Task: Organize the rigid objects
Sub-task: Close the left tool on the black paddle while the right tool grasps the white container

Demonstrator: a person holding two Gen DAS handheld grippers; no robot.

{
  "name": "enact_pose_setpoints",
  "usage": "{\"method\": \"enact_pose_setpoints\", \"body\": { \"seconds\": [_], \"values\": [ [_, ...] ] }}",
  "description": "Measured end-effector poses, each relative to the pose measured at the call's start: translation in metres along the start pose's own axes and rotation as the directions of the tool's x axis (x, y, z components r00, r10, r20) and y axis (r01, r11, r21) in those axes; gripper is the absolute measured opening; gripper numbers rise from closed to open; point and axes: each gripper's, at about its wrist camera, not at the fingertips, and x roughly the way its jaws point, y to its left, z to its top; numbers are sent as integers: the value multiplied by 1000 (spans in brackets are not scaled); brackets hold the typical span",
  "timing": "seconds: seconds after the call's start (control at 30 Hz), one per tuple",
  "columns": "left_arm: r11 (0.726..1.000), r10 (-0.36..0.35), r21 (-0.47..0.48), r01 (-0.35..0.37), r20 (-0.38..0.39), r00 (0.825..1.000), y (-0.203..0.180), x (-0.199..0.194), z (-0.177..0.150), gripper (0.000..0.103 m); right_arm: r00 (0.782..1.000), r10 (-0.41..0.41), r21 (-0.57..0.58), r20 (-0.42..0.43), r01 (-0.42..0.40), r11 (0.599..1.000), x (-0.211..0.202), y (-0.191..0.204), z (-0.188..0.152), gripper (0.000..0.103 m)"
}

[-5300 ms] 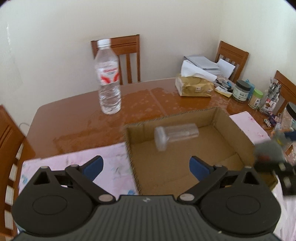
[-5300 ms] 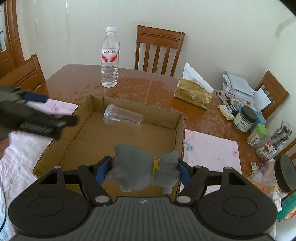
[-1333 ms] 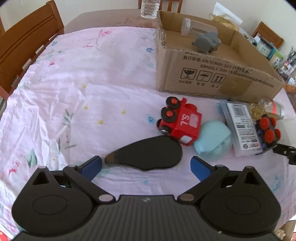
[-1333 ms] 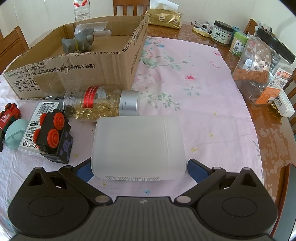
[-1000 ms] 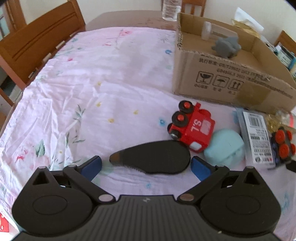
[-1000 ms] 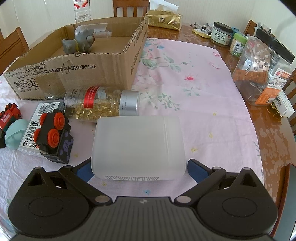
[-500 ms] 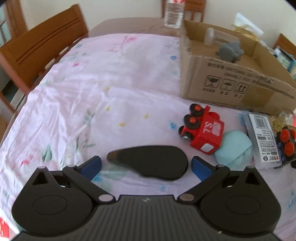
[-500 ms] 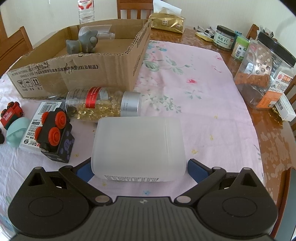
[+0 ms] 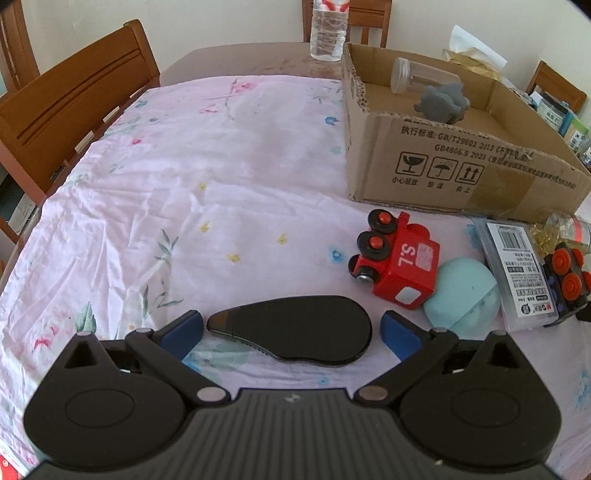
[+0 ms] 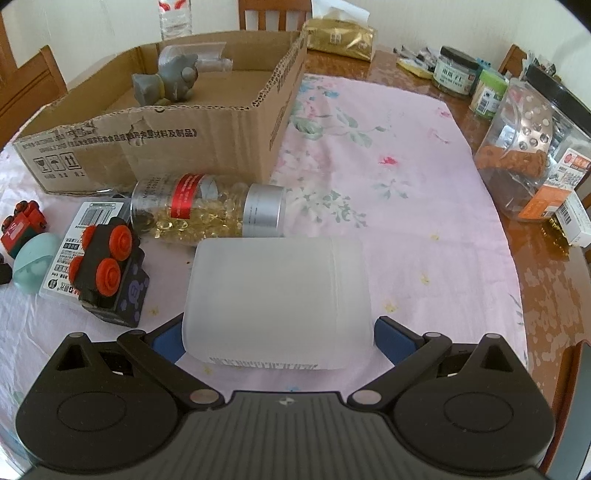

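Left wrist view first: the left gripper (image 9: 291,326) hangs low over the pink floral cloth (image 9: 207,177), its jaws spread wide to either side of a flat black teardrop-shaped piece (image 9: 295,334) that lies on the cloth. Both blue pads (image 9: 184,330) sit just clear of the piece, not touching it. At about two o'clock from the gripper a red toy train car (image 9: 399,258) lies tipped on its side, touching a pale teal egg-shaped thing (image 9: 461,291) just beyond it. Further toward three o'clock is a flat clear case with a barcode label (image 9: 517,273) and a black block with red wheels (image 9: 569,277) resting partly on it. At one o'clock stands the cardboard box (image 9: 454,170), holding a grey toy animal (image 9: 443,101) and a clear plastic cup (image 9: 421,77) lying on its side. A water bottle (image 9: 327,33) stands at twelve o'clock on the bare wood behind the box.

From the right wrist view, the right gripper (image 10: 277,339) has a frosted white plastic box (image 10: 277,299) sitting between its parted jaws; the blue pads are at the box's sides, but I cannot tell whether they press on it. At eleven o'clock a capsule bottle with a silver cap (image 10: 210,214) lies on its side against the cardboard box's front wall. A large clear jar (image 10: 528,147) stands at two o'clock on the wooden table (image 10: 546,266).
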Motion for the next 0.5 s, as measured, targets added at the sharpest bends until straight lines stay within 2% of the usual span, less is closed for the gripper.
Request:
{"method": "enact_pose_setpoints", "body": {
  "seconds": [0.17, 0.37, 0.5],
  "values": [
    [1000, 1, -2, -1, -6, 1000, 0, 0, 1, 102, 997, -7, 8, -75, 8, 1000, 7, 3, 16, 103],
    [1000, -6, 10, 6, -20, 1000, -1, 0, 3, 98, 995, -36, -22, -88, 35, 999, 8, 12, 28, 102],
    [1000, -12, 19, 12, -34, 999, -1, 0, 6, 94, 995, -40, -23, -91, 38, 999, 5, 13, 31, 93]
  ]
}}
